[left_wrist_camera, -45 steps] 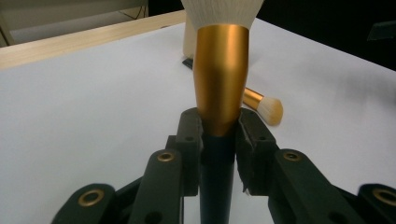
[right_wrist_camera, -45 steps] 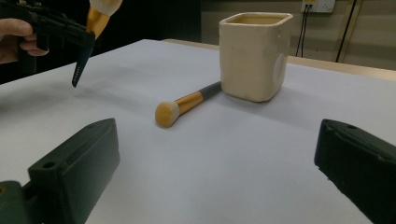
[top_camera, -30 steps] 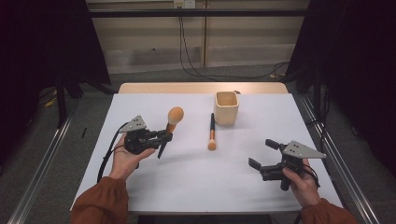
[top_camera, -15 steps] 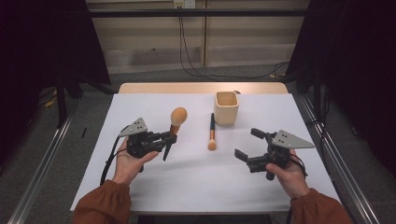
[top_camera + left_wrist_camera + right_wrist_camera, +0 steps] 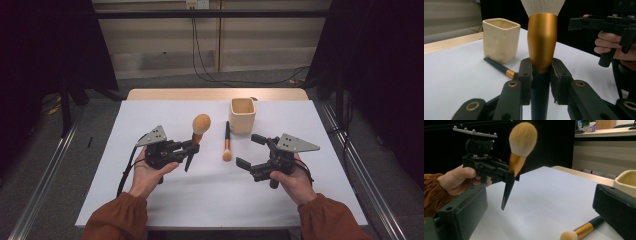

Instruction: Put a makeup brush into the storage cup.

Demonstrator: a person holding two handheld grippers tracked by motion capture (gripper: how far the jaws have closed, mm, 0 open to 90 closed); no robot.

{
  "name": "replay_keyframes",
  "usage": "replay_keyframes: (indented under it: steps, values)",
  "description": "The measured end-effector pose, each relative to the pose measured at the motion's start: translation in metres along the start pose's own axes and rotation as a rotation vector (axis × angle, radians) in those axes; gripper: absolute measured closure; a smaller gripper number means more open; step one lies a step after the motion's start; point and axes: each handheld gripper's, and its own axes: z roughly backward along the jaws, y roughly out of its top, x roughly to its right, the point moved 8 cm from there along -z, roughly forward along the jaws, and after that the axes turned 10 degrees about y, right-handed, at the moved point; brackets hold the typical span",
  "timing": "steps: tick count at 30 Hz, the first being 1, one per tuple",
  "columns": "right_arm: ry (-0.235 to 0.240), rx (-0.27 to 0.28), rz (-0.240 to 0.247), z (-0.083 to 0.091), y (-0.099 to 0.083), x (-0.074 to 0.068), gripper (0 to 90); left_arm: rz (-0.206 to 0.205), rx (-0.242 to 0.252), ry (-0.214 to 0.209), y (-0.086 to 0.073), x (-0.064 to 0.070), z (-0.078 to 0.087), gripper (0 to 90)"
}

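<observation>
The left gripper (image 5: pixel 192 149) is held level above the table, its jaws clamped together. The right gripper (image 5: pixel 251 151) hovers opposite, jaws spread wide, pointing toward the left one.

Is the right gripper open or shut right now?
Open. The right gripper has its jaws spread wide with nothing between them, and the small brush lies on the table beside it.

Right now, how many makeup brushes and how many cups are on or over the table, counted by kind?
Makeup brushes: 2, the large round-headed brush with a gold ferrule clamped in the left gripper, and the small slim brush with a dark handle lying on the white table.
Cups: 1, the cream square ceramic cup.
Total: 3.
</observation>
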Motion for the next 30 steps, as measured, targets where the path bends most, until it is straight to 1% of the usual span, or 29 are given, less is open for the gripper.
replay_keyframes:
  steps: [1, 3, 6, 7, 9, 11, 13, 15, 16, 18, 22, 25, 26, 27, 28, 29, 30]
  values:
    - [-0.001, 0.0, 0.002, -0.001, 0.001, 0.0, 0.2, -0.002, 0.003, -0.003, 0.002, 0.001, -0.003, 72.9]
    - [-0.002, -0.006, -0.012, -0.008, 0.004, 0.001, 1.4, -0.008, 0.005, -0.014, 0.004, 0.006, -0.009, 72.9]
    - [0.025, 0.003, -0.003, -0.017, 0.01, -0.002, 1.5, -0.016, 0.006, -0.036, 0.007, 0.015, -0.016, 72.8]
    - [0.03, 0.004, -0.007, -0.019, 0.011, -0.002, 1.5, -0.019, 0.006, -0.037, 0.007, 0.017, -0.019, 72.9]
    - [0.042, 0.009, -0.006, -0.024, 0.014, -0.003, 1.4, -0.008, 0.018, -0.044, 0.01, 0.018, -0.022, 72.8]
    - [0.04, 0.01, 0.0, -0.027, 0.017, -0.001, 1.5, -0.015, 0.021, -0.043, 0.014, 0.019, -0.025, 72.9]
    - [0.047, 0.012, -0.002, -0.032, 0.02, 0.001, 1.2, -0.015, 0.026, -0.056, 0.017, 0.022, -0.027, 72.9]
    - [0.052, 0.018, 0.0, -0.036, 0.023, 0.003, 0.9, -0.029, 0.023, -0.061, 0.018, 0.025, -0.029, 72.8]
    - [0.056, 0.019, 0.0, -0.038, 0.024, 0.003, 0.5, -0.029, 0.027, -0.067, 0.019, 0.027, -0.029, 72.9]
    - [0.063, 0.016, -0.006, -0.043, 0.024, 0.005, 0.2, -0.028, 0.035, -0.069, 0.019, 0.029, -0.031, 72.9]
    - [0.068, -0.003, -0.019, -0.052, 0.021, 0.007, 0.5, -0.029, 0.014, -0.071, 0.012, 0.029, -0.034, 72.8]
    - [0.063, -0.011, -0.03, -0.057, 0.02, 0.008, 2.2, -0.025, 0.007, -0.075, 0.008, 0.03, -0.036, 72.8]
    - [0.065, -0.014, -0.035, -0.059, 0.019, 0.008, 4.1, -0.031, 0.005, -0.073, 0.007, 0.03, -0.036, 72.9]
    - [0.077, -0.015, -0.045, -0.061, 0.019, 0.009, 9.2, -0.03, 0.004, -0.076, 0.007, 0.03, -0.036, 72.8]
    - [0.081, -0.014, -0.051, -0.062, 0.018, 0.009, 10.8, -0.025, 0.007, -0.078, 0.007, 0.031, -0.037, 72.9]
    - [0.077, -0.02, -0.057, -0.063, 0.017, 0.01, 11.6, -0.029, 0.011, -0.078, 0.007, 0.031, -0.037, 72.8]
    - [0.075, -0.025, -0.062, -0.064, 0.015, 0.011, 14.2, -0.03, 0.013, -0.079, 0.008, 0.031, -0.037, 72.8]
